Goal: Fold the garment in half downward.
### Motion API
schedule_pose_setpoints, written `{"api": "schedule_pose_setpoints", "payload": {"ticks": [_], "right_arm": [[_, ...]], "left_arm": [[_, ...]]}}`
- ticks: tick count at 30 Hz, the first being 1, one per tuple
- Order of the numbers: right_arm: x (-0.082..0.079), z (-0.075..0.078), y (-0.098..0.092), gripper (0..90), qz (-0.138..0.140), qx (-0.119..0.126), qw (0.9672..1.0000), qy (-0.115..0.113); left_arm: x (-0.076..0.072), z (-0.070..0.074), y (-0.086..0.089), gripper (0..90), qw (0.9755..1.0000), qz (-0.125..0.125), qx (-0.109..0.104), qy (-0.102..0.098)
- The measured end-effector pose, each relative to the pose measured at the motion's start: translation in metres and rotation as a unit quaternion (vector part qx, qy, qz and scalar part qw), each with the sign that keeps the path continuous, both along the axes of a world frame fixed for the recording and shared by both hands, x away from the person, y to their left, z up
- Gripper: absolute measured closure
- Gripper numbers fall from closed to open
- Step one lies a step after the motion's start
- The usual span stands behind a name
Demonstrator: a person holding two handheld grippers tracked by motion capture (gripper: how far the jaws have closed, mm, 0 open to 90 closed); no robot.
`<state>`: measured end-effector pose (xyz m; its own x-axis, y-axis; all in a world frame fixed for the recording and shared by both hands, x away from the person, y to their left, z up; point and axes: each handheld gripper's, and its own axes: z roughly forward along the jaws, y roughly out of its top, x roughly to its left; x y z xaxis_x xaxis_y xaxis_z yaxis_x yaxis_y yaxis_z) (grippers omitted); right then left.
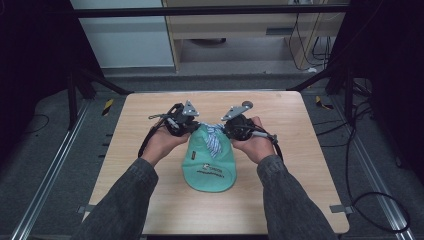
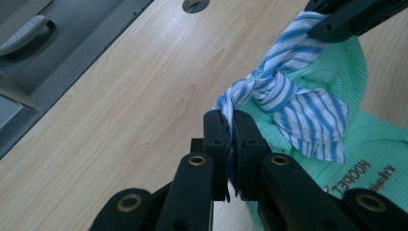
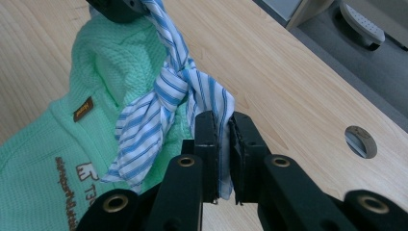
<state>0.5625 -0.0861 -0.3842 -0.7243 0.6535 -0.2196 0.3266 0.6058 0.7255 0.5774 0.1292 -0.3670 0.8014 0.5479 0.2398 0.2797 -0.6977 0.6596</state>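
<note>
Left gripper (image 2: pixel 230 139) clenched on one end of the blue-striped cloth (image 2: pixel 293 103), fabric pinched flat between the jaws. Right gripper (image 3: pixel 223 139) clamped on the other end, white edge trailing below the pads. Knot (image 3: pixel 175 77) stretched between both jaw pairs, just beyond each set of tips. Green garment (image 1: pixel 210 165) spread under the knot on the wooden table (image 1: pixel 150 120), probably a small knit top.

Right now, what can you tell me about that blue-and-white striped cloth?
The striped cloth looks like thin woven cotton, white with blue stripes. It is tied into a knot at its middle, lying over the top end of a mint-green knit garment on the wooden table. The left gripper pinches one end, the right gripper the other, and a loose flap hangs below the knot.
</note>
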Motion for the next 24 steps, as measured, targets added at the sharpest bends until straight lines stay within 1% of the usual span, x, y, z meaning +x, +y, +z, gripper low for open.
{"api": "schedule_pose_setpoints", "payload": {"ticks": [1,2,5,6,8,13,16,17,20,24], "right_arm": [[-0.002,-0.002,-0.001,82.5,0.003,-0.004,1.0,0.0],[-0.002,-0.002,-0.001,82.5,0.003,-0.004,1.0,0.0],[-0.006,-0.005,-0.001,82.5,0.009,-0.006,0.9999,-0.003],[-0.01,-0.008,-0.001,82.5,0.014,-0.009,0.9999,-0.004],[-0.011,-0.009,-0.001,82.5,0.015,-0.009,0.9998,-0.006],[-0.017,-0.011,0.0,82.6,0.022,-0.009,0.9997,-0.01],[-0.021,-0.012,0.001,82.7,0.028,-0.017,0.9994,-0.012],[-0.022,-0.013,0.002,82.8,0.03,-0.016,0.9993,-0.012],[-0.023,-0.015,0.002,82.9,0.034,-0.018,0.9992,-0.013],[-0.022,-0.014,0.002,83.0,0.028,-0.015,0.9994,-0.015]], "left_arm": [[-0.005,-0.001,-0.001,86.0,0.9999,-0.006,0.006,-0.006],[-0.005,-0.001,-0.001,86.0,0.9999,-0.006,0.006,-0.006],[-0.012,-0.003,-0.001,85.9,0.9997,-0.013,0.014,-0.013],[-0.014,-0.005,-0.001,85.9,0.9997,-0.015,0.017,-0.014],[-0.016,-0.006,0.0,86.0,0.9996,-0.016,0.018,-0.014],[-0.021,-0.01,0.005,86.0,0.9995,-0.019,0.015,-0.02],[-0.024,-0.013,0.006,86.0,0.9994,-0.023,0.017,-0.02],[-0.025,-0.014,0.007,86.0,0.9994,-0.023,0.016,-0.021],[-0.025,-0.016,0.008,86.0,0.9994,-0.023,0.015,-0.02],[-0.021,-0.015,0.008,86.0,0.9996,-0.015,0.009,-0.023]]}}
